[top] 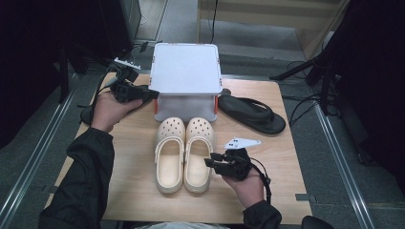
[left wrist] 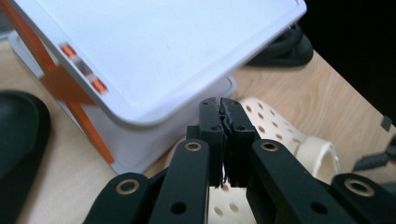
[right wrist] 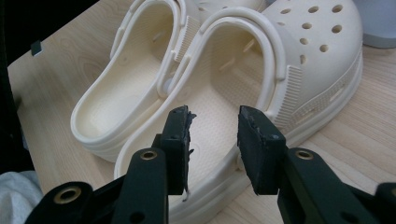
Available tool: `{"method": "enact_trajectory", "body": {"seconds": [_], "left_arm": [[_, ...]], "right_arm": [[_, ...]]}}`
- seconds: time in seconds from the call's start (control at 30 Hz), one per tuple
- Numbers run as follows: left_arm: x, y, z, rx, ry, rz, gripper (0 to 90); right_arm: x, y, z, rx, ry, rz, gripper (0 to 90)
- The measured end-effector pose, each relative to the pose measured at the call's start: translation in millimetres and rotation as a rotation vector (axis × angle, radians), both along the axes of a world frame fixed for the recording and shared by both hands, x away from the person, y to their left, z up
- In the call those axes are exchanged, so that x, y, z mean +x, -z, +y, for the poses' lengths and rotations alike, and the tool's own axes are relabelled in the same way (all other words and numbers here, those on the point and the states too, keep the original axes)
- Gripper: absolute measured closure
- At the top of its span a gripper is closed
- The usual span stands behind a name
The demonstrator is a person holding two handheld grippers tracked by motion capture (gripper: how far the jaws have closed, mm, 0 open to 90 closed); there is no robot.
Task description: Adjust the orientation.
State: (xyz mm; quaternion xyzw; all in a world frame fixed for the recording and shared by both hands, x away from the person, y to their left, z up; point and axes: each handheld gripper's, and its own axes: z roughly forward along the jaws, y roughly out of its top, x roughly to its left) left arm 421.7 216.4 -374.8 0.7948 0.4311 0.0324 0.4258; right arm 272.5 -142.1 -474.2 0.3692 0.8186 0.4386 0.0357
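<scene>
- On the wooden table [top: 138, 191], at far left, a black sandal [left wrist: 18, 140] lies flat beside the white storage box [top: 186, 107], partly hidden behind the left hand in the high view.
- Left gripper [top: 143, 93]: jaws closed together with nothing between them, tips at the box's left side under the lid [top: 186, 67]. The lid sits tilted on the box, probably being lifted to open it.
- Centre: two cream clogs [top: 184, 155] stand side by side, toes touching the box front, likely staged for packing.
- Right gripper [right wrist: 212, 126]: jaws part-open and empty, poised over the heel rim of the right clog [right wrist: 261, 79], judged ready to pinch it.
- Far right: a second black sandal [top: 253, 113] lies beside the box, apart from the clogs.
</scene>
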Motion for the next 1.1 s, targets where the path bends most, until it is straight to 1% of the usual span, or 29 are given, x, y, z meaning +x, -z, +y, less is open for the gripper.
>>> {"method": "enact_trajectory", "body": {"seconds": [0.07, 0.2, 0.23, 0.3, 0.33, 0.47, 0.5, 0.57, 0.63, 0.73, 0.8, 0.83, 0.9, 0.93, 0.97, 1.0, 1.1], "left_arm": [[7.0, -1.7, -0.4, 0.013, -0.002, -0.002, 88.0], [17.4, -3.4, 1.6, 0.006, -0.009, -0.007, 88.1], [21.8, -3.2, 2.9, 0.004, -0.010, -0.002, 88.3], [23.8, -2.7, 3.5, 0.013, -0.011, -0.002, 88.4], [27.1, 0.0, 5.8, 0.004, -0.013, -0.001, 88.6], [30.2, 4.2, 9.0, 0.004, -0.013, 0.012, 88.3], [32.1, 6.1, 10.9, -0.004, -0.011, 0.012, 88.9], [32.4, 6.5, 11.1, -0.006, -0.007, 0.009, 89.3], [31.1, 6.2, 9.5, 0.011, -0.004, -0.009, 89.4], [29.8, 6.0, 8.0, 0.022, 0.001, -0.017, 89.4], [29.4, 6.0, 7.4, 0.025, -0.005, -0.018, 89.5], [29.2, 5.9, 7.2, 0.027, -0.004, -0.019, 89.5], [28.6, 6.1, 6.6, 0.025, -0.006, -0.022, 89.5], [28.5, 6.1, 6.5, 0.025, -0.007, -0.023, 89.5], [28.5, 6.1, 6.7, 0.026, -0.009, -0.024, 89.5], [28.5, 6.1, 6.7, 0.026, -0.009, -0.024, 89.5], [28.6, 6.3, 6.9, 0.023, -0.009, -0.022, 89.5]], "right_arm": [[-0.7, 0.4, 1.6, -0.003, -0.001, -0.001, 64.9], [-2.9, 1.2, 5.3, -0.008, 0.005, -0.001, 63.7], [-4.1, 1.1, 7.6, -0.011, 0.011, -0.002, 63.7], [-4.2, 1.2, 8.6, -0.010, 0.012, -0.005, 63.7], [-4.7, 1.5, 10.0, -0.009, 0.018, -0.006, 63.3], [-4.3, 0.9, 11.5, -0.017, 0.031, -0.013, 62.1], [-2.7, -1.1, 11.7, -0.008, 0.038, -0.015, 62.1], [-1.2, -2.8, 14.0, -0.010, 0.042, -0.018, 62.0], [-0.5, -3.2, 15.9, -0.013, 0.046, -0.018, 61.5], [1.7, -3.5, 25.8, -0.016, 0.049, -0.022, 58.7], [1.7, -3.2, 28.1, -0.017, 0.052, -0.023, 58.3], [2.6, -1.6, 32.5, -0.009, 0.058, -0.012, 56.8], [3.2, -0.8, 34.7, -0.005, 0.063, -0.004, 55.7], [3.7, 0.3, 37.8, -0.005, 0.070, -0.001, 53.6], [4.8, 1.7, 43.0, -0.018, 0.085, -0.002, 45.7], [4.8, 1.7, 43.0, -0.018, 0.085, -0.002, 45.7], [8.3, 4.9, 51.9, -0.023, 0.104, 0.018, 41.5]]}}
